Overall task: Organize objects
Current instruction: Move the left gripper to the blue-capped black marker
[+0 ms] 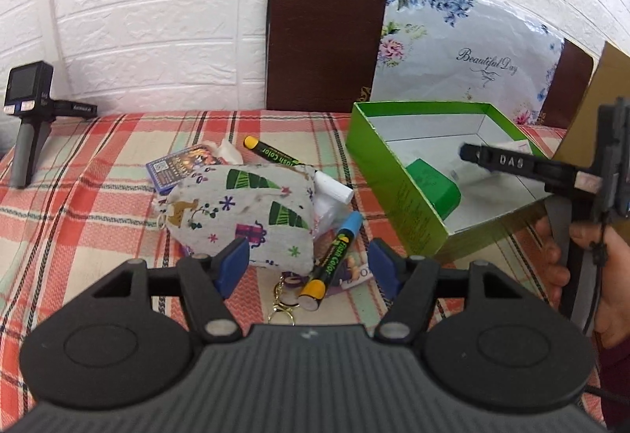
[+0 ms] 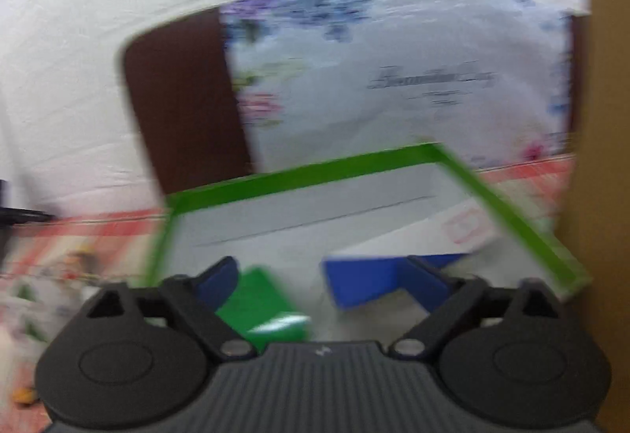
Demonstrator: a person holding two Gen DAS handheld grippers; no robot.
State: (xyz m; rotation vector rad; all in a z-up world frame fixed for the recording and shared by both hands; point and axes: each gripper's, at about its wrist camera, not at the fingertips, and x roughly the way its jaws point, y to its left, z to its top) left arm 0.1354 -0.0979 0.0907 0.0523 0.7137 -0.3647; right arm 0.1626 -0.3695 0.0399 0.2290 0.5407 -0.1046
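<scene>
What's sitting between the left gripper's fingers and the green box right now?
In the left wrist view, a blue-capped marker lies between the left gripper and the green box, beside the printed pouch.

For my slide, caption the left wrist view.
Open left gripper hovers over printed pouch and markers beside the green box.

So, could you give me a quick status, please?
Left gripper open over fabric pouch. Right gripper open, empty, above green box. Markers, cards crowd the pouch.
</scene>
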